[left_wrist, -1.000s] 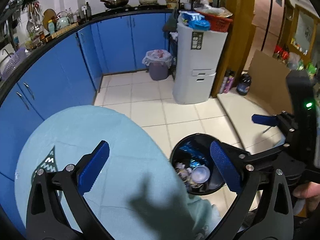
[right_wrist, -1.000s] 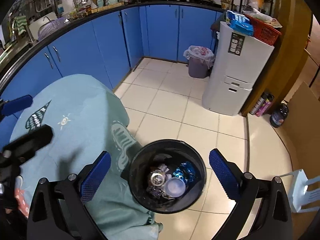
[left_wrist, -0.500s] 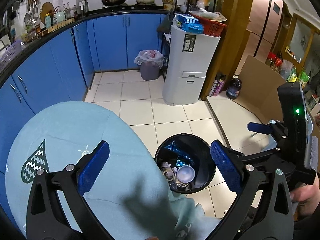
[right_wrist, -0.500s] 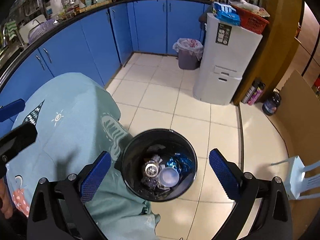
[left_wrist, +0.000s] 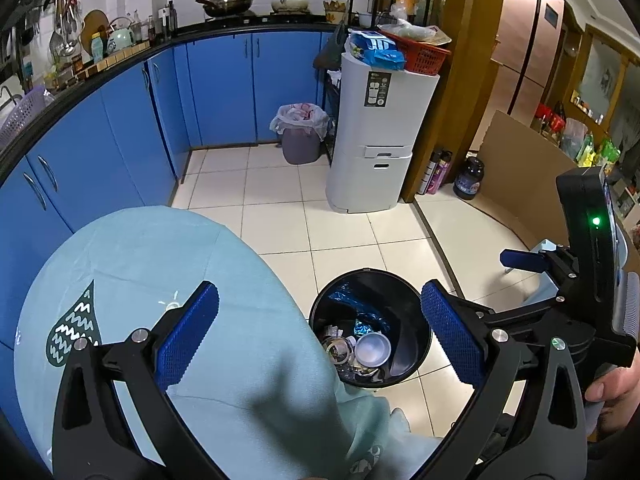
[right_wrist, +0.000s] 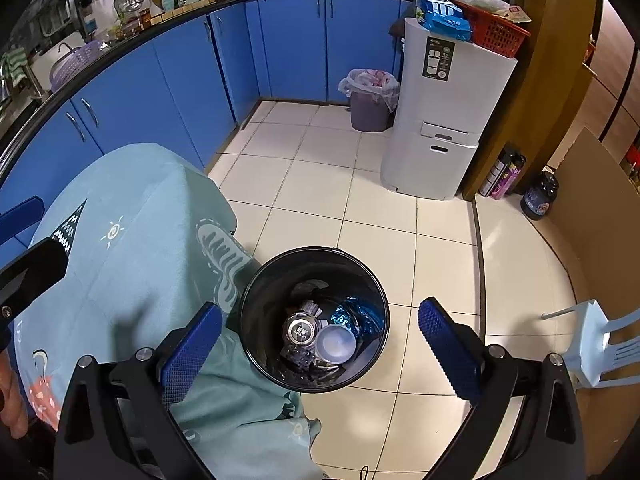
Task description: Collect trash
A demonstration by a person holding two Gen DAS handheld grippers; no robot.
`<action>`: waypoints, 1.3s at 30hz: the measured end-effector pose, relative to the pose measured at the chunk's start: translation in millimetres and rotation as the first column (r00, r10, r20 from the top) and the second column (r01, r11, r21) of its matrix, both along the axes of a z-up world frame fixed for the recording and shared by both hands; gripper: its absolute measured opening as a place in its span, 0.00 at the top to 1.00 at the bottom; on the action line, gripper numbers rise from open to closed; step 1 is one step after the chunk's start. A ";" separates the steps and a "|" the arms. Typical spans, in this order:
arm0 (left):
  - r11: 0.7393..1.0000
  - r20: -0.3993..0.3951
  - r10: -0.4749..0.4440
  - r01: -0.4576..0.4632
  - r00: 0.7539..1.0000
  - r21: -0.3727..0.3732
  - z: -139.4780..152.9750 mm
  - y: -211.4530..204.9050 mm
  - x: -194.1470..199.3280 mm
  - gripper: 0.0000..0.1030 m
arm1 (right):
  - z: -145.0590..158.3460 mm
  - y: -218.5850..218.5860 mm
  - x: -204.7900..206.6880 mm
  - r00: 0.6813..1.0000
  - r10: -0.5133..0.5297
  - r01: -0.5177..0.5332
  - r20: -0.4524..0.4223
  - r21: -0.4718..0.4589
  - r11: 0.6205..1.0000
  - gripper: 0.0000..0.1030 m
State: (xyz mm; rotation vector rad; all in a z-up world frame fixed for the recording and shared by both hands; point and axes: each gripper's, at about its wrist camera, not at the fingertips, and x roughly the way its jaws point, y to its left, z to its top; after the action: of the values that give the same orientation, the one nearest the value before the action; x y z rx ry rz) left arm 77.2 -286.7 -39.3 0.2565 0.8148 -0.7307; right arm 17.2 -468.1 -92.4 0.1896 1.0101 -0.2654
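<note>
Two hand-held grippers hung over a kitchen floor, both with fingers spread wide and nothing between them. The left gripper (left_wrist: 320,330) was poised above the edge of a round table draped in a light blue tablecloth (left_wrist: 132,264), its right finger reaching over the black trash bin (left_wrist: 416,356) that stood on the tiles just beside the table. The right gripper (right_wrist: 320,340) looked almost straight down into the same bin (right_wrist: 256,320), which sat framed between its blue padded fingers (right_wrist: 448,346). Inside the bin lay the collected trash: a white plastic cup (right_wrist: 335,345), a round lidded container (right_wrist: 301,331) touching it, and crumpled blue foil wrapping (right_wrist: 360,316) against the far wall. The tablecloth's hanging edge brushed the bin's left side. Farther back, a white cabinet (right_wrist: 444,120) topped with a red basket (right_wrist: 496,32) stood near a second, bag-lined bin (right_wrist: 370,100) by the blue kitchen cupboards (right_wrist: 180,76). A pale plastic chair (right_wrist: 604,344) stood at right.
</note>
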 end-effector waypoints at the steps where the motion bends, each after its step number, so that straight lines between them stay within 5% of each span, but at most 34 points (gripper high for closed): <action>1: 1.000 -0.007 0.002 -0.002 1.000 -0.004 -0.3 0.7 0.5 0.03 | 0.1 0.6 -0.3 1.000 0.002 -0.002 0.001 0.000 1.000 0.07; 39: 0.999 -0.046 -0.047 0.047 0.998 -0.005 -1.8 -5.5 -4.1 0.03 | 1.6 7.3 -7.4 1.000 0.029 -0.029 0.004 -0.013 0.999 0.07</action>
State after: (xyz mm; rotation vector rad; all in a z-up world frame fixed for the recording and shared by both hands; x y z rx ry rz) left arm 73.2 -292.2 -41.1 0.2573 0.8532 -0.7843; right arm 9.7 -460.8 -90.8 0.1637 1.0057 -0.2449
